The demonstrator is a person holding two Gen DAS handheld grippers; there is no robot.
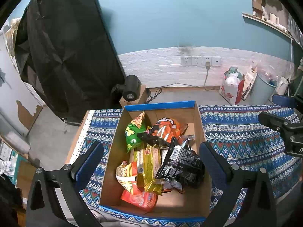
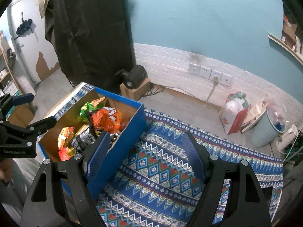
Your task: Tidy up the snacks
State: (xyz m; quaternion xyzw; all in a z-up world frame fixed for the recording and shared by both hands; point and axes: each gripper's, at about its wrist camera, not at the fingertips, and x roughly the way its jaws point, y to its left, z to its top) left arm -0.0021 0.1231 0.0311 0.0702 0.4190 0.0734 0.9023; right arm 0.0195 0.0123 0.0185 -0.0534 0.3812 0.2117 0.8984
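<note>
We see the snack packets [image 1: 151, 155] heaped loose in the open cardboard box [image 1: 200, 124] on the patterned counter cloth [image 2: 170, 160]; both tools gape wide and hold nothing, the left tool [image 1: 151, 162] over the box, the right tool [image 2: 145, 151] over bare cloth beside it. We judge the packets light, crinkly, slippery and crushable. We would pinch a crimped seam, e.g. on the black packet [image 1: 180, 162].

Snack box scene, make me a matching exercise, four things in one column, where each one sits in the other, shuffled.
Things:
1. green snack bag
2. red snack bag
3. black snack bag
4. light blue bin

Places:
A. on the floor by the wall
B. box, far left part
C. box, right side
D. box, near edge

Pairs: 1-B, 2-D, 3-C, 4-A
</note>
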